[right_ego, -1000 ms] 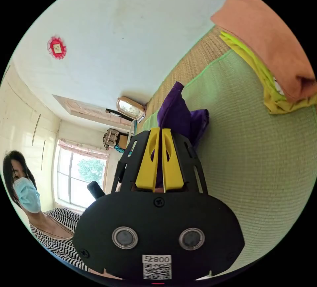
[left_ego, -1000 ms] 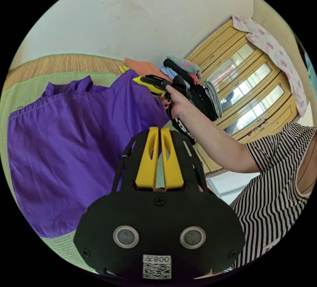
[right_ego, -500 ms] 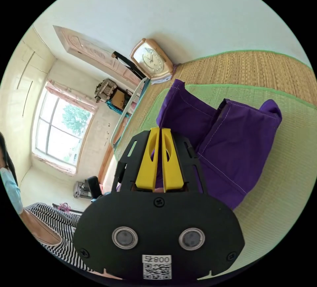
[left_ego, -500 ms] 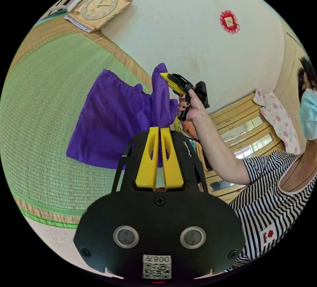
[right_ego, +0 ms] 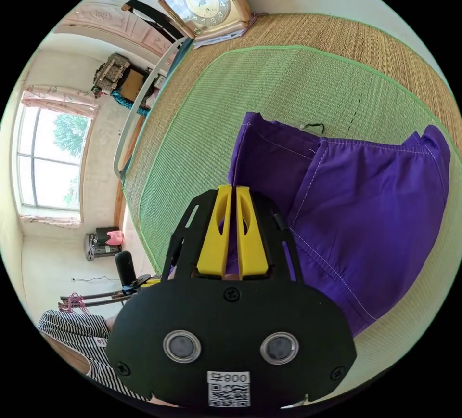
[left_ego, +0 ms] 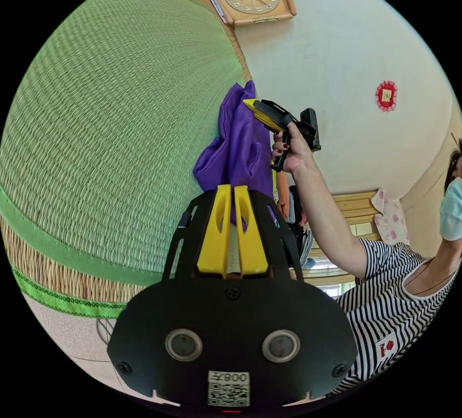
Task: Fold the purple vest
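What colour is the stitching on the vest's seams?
White, on the purple vest; clearest in the right gripper view.

A home bedroom: woven mat (left_ego: 110,114), wall clock (right_ego: 204,1), curtained window (right_ego: 48,158)

The left gripper (left_ego: 230,192) hides the purple vest's (left_ego: 243,148) lower end behind its closed jaws; folded clothes (left_ego: 293,218) beside the vest show only as slivers. Right gripper view: the gripper body covers the vest's (right_ego: 365,215) near corner.
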